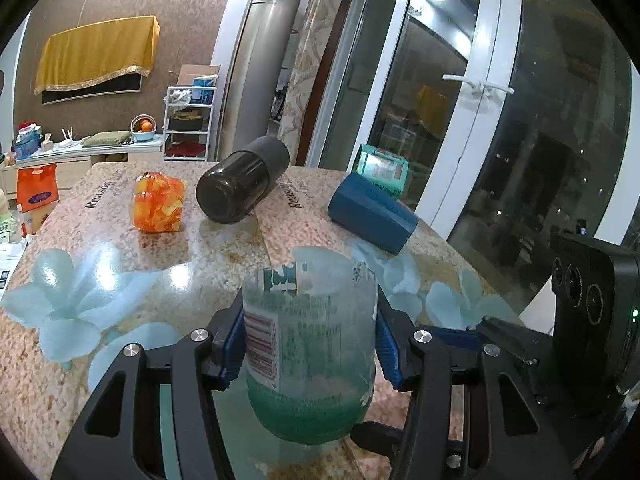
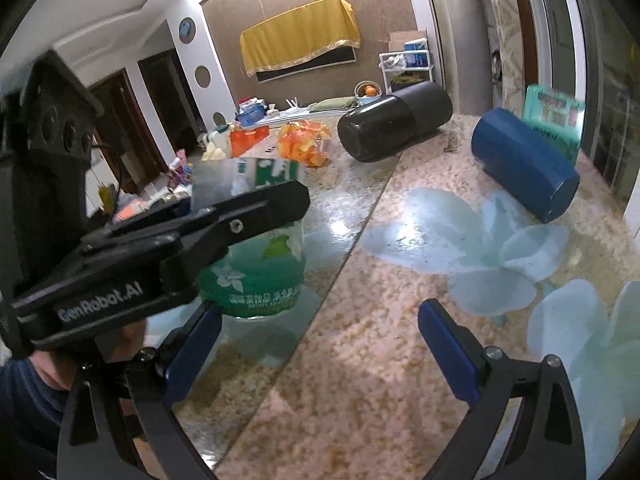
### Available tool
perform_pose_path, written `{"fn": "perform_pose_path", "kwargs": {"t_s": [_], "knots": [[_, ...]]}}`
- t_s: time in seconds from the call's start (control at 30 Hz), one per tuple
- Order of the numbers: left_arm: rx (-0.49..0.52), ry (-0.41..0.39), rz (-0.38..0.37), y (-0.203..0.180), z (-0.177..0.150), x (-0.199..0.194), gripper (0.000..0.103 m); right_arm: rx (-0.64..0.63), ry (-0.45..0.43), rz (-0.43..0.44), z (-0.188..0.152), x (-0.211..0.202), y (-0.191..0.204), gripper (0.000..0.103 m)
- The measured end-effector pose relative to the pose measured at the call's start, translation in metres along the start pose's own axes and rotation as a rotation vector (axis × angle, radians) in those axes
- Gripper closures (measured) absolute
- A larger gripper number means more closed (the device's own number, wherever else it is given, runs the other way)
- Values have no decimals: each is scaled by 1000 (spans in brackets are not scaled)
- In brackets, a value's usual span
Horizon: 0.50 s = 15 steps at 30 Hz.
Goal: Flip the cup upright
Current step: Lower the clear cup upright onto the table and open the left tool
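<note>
Cup point(image 1: 310, 344) clamped, left hand-held gripper point(image 1: 310, 350); right view: label flowers

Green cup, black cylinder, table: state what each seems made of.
Green cup: thin clear plastic, it seems; the table shows through its wall and a printed label wraps it, like a cut-down drink bottle. Black cylinder: glossy dark body that catches highlights, with a matte end section; plastic or coated metal, unclear. Table: speckled stone-look top under a glassy surface that mirrors lamp glare.

Left tongs point(image 2: 240, 216) hide cup's point(image 2: 256, 264) middle
</note>
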<state>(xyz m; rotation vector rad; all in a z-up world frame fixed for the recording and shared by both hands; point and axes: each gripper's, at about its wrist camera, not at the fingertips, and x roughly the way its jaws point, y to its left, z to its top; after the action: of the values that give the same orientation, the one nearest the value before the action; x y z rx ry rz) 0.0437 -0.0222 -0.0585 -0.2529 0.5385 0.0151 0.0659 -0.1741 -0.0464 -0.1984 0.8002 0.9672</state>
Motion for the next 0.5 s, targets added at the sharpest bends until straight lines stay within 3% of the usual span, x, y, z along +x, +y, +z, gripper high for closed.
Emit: {"fn": "perform_pose_path", "kwargs": {"t_s": [0.13, 0.27, 0.33, 0.4, 0.5], "knots": [[57, 18, 38, -5, -10, 3, 44, -39, 34, -53, -4, 5, 3, 5], [50, 58, 44, -1, -16, 4, 43, -57, 82, -74, -8, 11, 3, 5], [59, 71, 52, -2, -19, 5, 38, -58, 98, -86, -8, 13, 2, 5], [79, 112, 56, -5, -22, 9, 22, -55, 105, -88, -8, 14, 0, 5], [91, 116, 50, -7, -24, 9, 18, -61, 105, -82, -9, 13, -1, 5]]}}
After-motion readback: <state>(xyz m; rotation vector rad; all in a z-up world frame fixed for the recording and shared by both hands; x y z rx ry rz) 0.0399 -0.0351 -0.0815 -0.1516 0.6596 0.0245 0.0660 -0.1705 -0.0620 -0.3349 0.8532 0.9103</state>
